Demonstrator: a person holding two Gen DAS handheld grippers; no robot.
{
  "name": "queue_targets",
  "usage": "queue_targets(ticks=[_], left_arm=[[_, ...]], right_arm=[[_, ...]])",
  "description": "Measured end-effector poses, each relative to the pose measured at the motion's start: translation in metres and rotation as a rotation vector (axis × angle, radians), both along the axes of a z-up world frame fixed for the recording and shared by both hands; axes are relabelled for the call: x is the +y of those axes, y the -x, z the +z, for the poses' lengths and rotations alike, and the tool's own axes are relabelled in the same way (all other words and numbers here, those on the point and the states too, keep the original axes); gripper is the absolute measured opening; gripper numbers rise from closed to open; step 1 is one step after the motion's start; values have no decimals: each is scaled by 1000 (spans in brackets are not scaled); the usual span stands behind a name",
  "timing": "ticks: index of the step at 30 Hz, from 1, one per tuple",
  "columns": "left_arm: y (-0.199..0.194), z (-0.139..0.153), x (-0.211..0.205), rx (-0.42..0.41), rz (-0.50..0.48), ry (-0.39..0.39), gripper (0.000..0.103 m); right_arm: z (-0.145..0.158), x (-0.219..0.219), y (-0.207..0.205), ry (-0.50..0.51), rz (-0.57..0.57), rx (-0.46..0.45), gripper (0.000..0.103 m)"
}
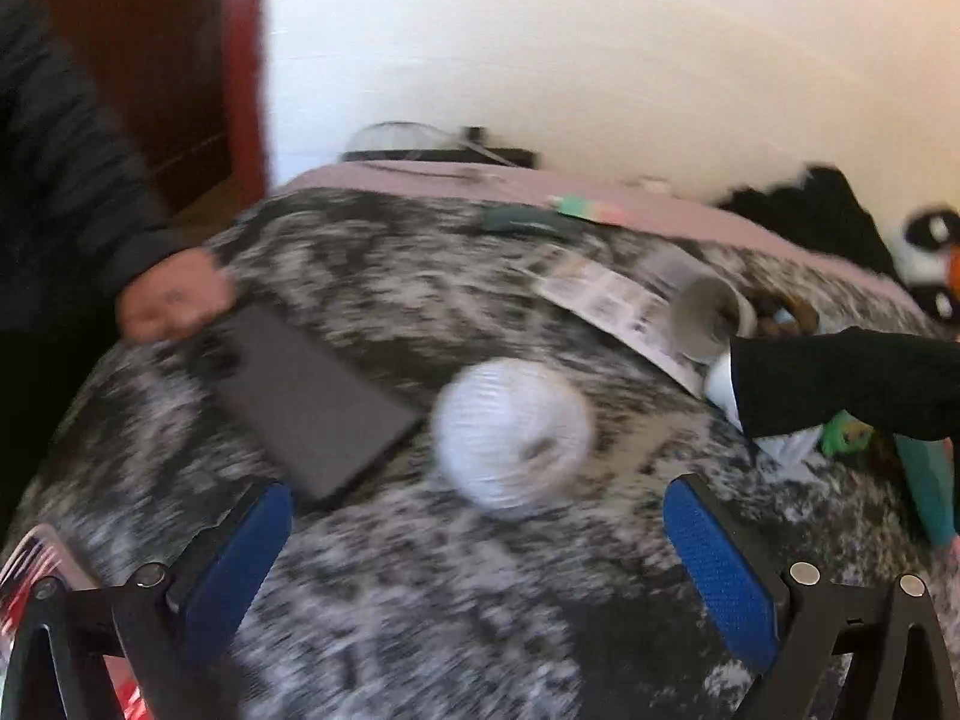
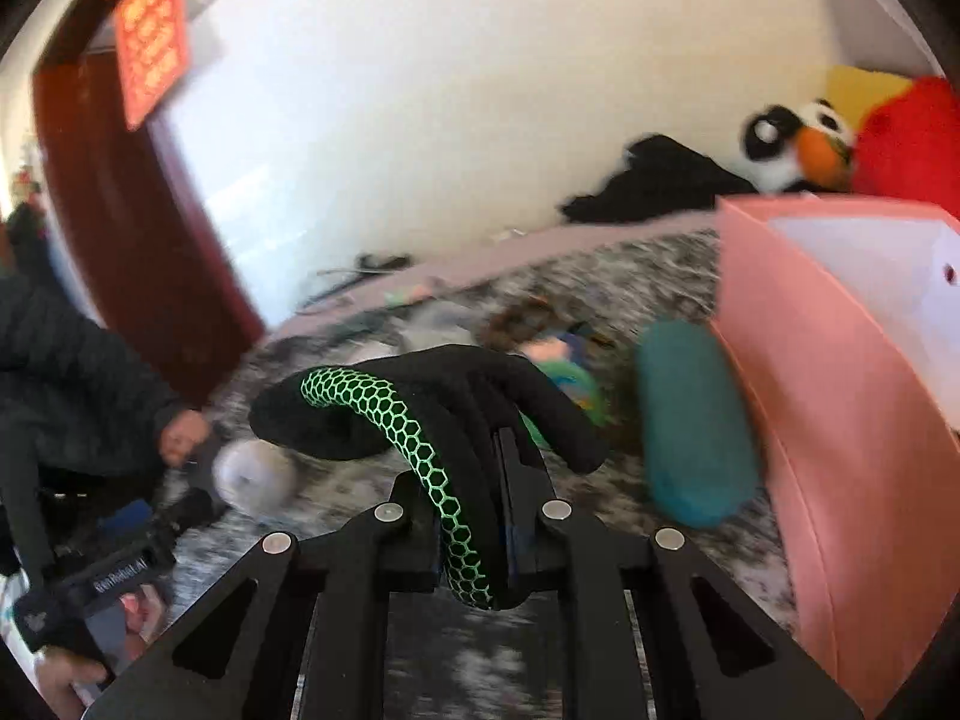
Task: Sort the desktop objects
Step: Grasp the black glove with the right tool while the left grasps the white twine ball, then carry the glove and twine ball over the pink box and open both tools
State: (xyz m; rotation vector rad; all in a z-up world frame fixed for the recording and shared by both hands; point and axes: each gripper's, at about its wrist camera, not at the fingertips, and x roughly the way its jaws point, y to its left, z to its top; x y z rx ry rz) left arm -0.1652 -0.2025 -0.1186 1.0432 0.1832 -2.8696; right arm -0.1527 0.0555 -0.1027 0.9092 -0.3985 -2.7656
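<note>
My left gripper (image 1: 477, 531) is open, its blue pads (image 1: 234, 564) wide apart above the mottled grey bedspread (image 1: 372, 276). A round white fan (image 1: 513, 432) lies just ahead between them, with a dark phone (image 1: 300, 396) to its left. My right gripper (image 2: 474, 456) is shut on a black glove with a green honeycomb stripe (image 2: 414, 408), held above the bedspread. The glove also shows at the right of the left wrist view (image 1: 840, 381). A pink paper bag (image 2: 840, 420) stands open to the right.
Another person's hand (image 1: 174, 297) rests by the phone. A paper tube (image 1: 711, 315), a printed leaflet (image 1: 618, 306), a teal cylinder (image 2: 690, 420), small toys (image 2: 564, 372) and a panda plush (image 2: 792, 144) lie on the bed. A white wall is behind.
</note>
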Motion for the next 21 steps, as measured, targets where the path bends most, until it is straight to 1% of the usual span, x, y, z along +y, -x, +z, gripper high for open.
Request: queue_targets(ticks=[2, 4, 7, 8, 9, 10, 11, 12, 16, 18, 19, 21], left_arm=[[16, -7, 6, -6, -13, 14, 102], [35, -15, 6, -18, -22, -2, 102], [62, -30, 6, -58, 0, 27, 102], [69, -35, 7, -65, 6, 33, 100], [76, -40, 6, -86, 8, 25, 96], [83, -47, 5, -113, 9, 12, 78], [87, -51, 5, -132, 14, 4, 66], [90, -54, 4, -147, 20, -1, 66], [83, -48, 5, -135, 32, -13, 65], [70, -36, 7, -104, 24, -41, 65], [65, -30, 9, -90, 18, -38, 65], [47, -9, 20, -44, -7, -5, 65]], right_arm=[[-8, 4, 7, 15, 0, -29, 14], [-11, 2, 12, 22, 12, -41, 14], [-13, -6, 17, 33, 40, -46, 14], [-14, -7, 19, 41, 46, -51, 14], [-16, -9, 21, 47, 48, -56, 14], [-18, -10, 23, 53, 50, -61, 14], [-19, -11, 26, 57, 49, -63, 14], [-19, -10, 28, 59, 46, -64, 14], [-19, -7, 30, 61, 27, -56, 14], [-14, -3, 26, 61, 13, -42, 14], [-12, -1, 25, 59, 5, -31, 14], [-5, 3, 18, 45, -17, 3, 14]])
